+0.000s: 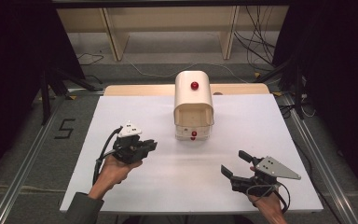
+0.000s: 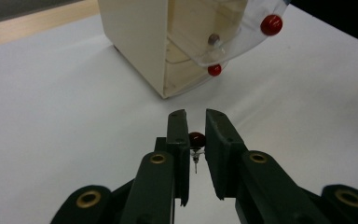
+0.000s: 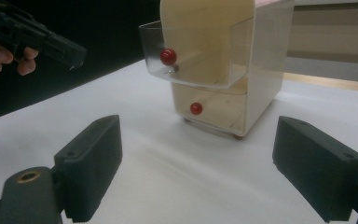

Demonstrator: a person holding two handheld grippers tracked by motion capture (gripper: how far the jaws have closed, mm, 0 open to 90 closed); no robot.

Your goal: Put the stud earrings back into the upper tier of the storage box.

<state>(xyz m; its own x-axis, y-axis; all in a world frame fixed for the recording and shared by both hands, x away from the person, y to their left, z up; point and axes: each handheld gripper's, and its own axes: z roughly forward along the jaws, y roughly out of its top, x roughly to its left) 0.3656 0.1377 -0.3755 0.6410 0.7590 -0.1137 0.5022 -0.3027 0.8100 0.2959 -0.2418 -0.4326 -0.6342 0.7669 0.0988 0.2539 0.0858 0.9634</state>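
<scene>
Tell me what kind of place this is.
Probably a lab data-collection bench: a white board on a table framed by metal rails, loose cables on the floor, dark curtains, and a lone cream drawer box.

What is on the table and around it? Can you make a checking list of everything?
Surface: white board over a wooden table edge.
Job's things: cream cabinet with red knobs and a clear curved flap; a small red knob with a screw sits between the left gripper's jaws.
Clutter: nothing seen.
Grippers: left gripper nearly shut around the knob; right gripper open, holding nothing.
Cables: one trails from each gripper; more lie on the floor behind.
Surroundings: grey floor, wooden frame, a black 5 mark.
</scene>
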